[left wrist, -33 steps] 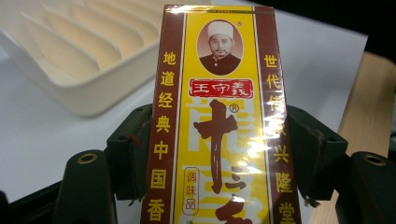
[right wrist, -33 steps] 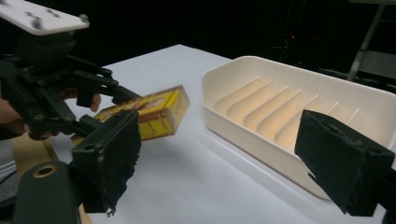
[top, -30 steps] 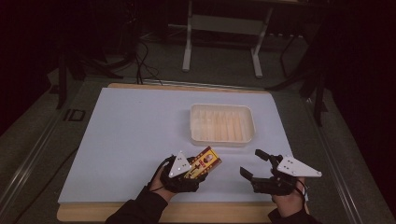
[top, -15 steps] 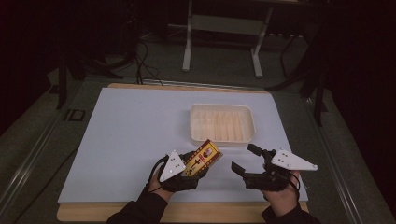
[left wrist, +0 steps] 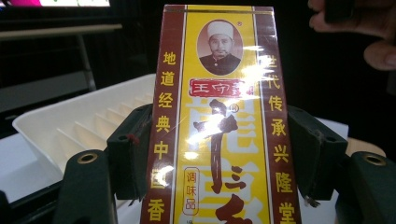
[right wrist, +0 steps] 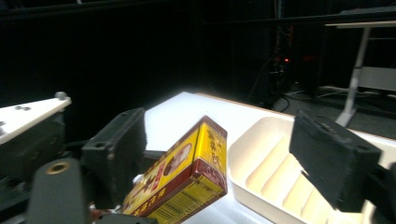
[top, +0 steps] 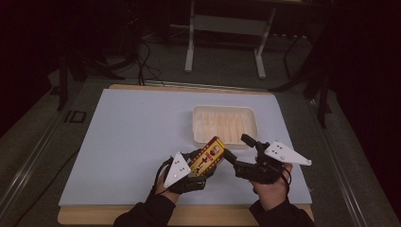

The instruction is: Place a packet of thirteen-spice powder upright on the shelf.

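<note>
The left gripper (top: 201, 165) pinches the yellow-and-maroon printed cardboard box (top: 207, 156) across its narrow width, both pads pressed on its long sides, and holds it clear of the pale blue table mat (top: 127, 137). The box's long axis runs from the left gripper up and away toward the white ribbed plastic tray (top: 225, 124), which holds nothing. The right gripper (top: 239, 152) is the free one and sits just beside the box's far end; its jaws stand spread (they have just been closing slightly, with nothing pressed between them). In the right gripper view the box (right wrist: 187, 175) lies low between the pads, tilted, its end face toward the camera. A handover calls for closing across that free end.
</note>
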`<act>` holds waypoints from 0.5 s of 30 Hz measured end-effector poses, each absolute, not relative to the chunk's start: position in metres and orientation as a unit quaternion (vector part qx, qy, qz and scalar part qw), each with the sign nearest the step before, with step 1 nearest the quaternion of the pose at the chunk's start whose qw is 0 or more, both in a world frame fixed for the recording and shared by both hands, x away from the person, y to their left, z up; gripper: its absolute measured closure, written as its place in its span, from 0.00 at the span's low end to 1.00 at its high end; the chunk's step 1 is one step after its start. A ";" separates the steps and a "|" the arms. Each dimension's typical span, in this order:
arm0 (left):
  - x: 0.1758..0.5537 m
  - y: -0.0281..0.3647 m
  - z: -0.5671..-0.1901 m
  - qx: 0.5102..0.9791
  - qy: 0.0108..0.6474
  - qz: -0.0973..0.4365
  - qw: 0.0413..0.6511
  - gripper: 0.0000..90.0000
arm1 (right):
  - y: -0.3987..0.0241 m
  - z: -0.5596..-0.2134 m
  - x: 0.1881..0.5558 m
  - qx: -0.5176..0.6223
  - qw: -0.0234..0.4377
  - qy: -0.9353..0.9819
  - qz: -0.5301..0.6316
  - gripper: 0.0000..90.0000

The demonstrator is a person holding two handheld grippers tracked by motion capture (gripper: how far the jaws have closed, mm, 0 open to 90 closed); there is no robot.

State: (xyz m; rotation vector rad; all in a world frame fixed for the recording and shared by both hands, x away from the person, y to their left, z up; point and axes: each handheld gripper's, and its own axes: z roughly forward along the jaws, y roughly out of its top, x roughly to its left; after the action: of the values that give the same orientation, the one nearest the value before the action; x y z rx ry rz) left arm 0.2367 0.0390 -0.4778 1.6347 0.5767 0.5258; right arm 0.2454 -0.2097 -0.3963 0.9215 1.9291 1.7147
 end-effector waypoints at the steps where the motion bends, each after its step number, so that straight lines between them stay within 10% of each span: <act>1: 0.237 0.039 -0.478 0.706 0.248 0.232 0.621 0.37 | -0.208 -0.397 0.246 0.332 0.202 0.688 0.612 0.22; 15: 0.234 0.037 -0.486 0.676 0.240 0.245 0.652 0.37 | -0.181 -0.413 0.255 0.362 0.152 0.682 0.617 0.33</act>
State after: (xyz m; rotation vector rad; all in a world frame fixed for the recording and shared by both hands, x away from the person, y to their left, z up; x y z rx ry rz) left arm 0.2340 0.0373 -0.4860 1.5343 0.5437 0.5562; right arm 0.2546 -0.1811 -0.4132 1.0398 1.9577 1.7711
